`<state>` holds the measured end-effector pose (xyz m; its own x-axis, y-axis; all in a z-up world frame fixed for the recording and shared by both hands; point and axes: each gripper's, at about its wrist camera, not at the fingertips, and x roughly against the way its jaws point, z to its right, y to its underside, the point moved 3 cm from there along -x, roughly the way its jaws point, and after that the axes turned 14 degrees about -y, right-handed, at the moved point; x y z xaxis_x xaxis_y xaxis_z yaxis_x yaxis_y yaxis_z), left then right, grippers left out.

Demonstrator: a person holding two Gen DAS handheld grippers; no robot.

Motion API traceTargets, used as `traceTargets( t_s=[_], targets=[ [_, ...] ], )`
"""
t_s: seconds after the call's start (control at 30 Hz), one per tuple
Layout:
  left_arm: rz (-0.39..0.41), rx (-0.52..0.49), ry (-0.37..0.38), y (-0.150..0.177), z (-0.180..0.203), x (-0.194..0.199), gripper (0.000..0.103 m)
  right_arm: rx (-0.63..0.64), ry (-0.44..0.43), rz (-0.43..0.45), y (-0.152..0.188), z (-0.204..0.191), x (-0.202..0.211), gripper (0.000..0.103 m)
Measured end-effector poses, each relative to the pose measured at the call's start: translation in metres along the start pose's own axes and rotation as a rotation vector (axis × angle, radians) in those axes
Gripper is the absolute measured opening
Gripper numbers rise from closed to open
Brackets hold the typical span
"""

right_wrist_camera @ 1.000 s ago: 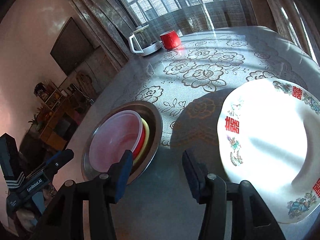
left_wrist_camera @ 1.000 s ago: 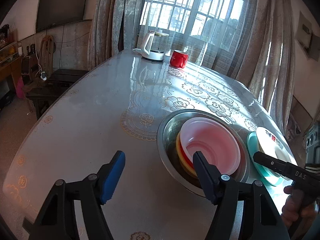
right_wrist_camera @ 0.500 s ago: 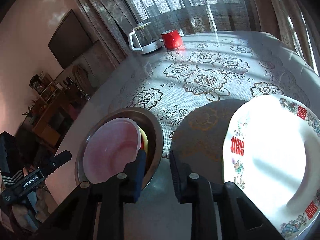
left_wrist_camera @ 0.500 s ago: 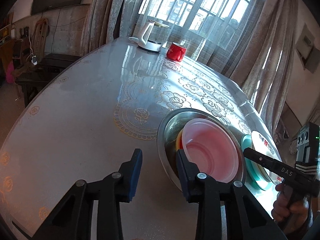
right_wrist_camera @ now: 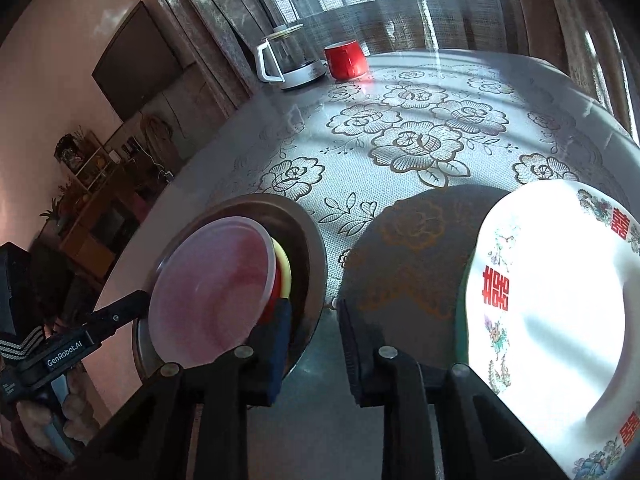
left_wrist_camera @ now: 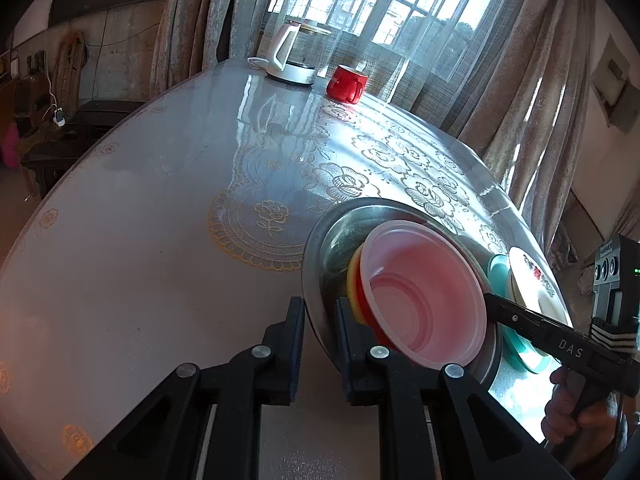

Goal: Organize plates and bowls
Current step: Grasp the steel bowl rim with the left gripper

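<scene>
Setting: a home, living or dining room. Evidence: large round tabletop [left_wrist_camera: 160, 220] under a lace floral cloth with a clear cover; electric kettle [left_wrist_camera: 290, 54] and red mug [left_wrist_camera: 347, 84] at its far edge; long curtains [left_wrist_camera: 520, 80] over a barred window [left_wrist_camera: 380, 4]. Also a wall-mounted television [right_wrist_camera: 136, 68] and a wooden shelf unit [right_wrist_camera: 92, 184] with plants and ornaments; household dishes on the tabletop include a flowered plate [right_wrist_camera: 552, 312].

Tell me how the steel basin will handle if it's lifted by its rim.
The basin looks like rigid metal, so it should not flex. The bowls nested off-centre inside add weight and may slide if it tilts. Its glossy rim could slip between pads.
</scene>
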<state>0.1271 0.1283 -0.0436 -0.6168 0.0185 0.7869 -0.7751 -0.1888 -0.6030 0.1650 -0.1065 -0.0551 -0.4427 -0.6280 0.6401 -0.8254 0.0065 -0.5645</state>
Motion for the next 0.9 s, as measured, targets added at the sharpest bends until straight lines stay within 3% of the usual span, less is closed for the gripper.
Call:
traceTargets(
  t_s=[0.4,0.9],
  targets=[
    [-0.013,-0.007,0.001,-0.003,0.001,-0.009,0.016,-0.001,-0.012,-0.017,0.001,0.0,-0.007,0.025],
    [0.042,-0.054,-0.043,0.007,0.008,0.006,0.017,0.024,-0.027,-0.04,0.006,-0.006,-0.013,0.021]
  ],
)
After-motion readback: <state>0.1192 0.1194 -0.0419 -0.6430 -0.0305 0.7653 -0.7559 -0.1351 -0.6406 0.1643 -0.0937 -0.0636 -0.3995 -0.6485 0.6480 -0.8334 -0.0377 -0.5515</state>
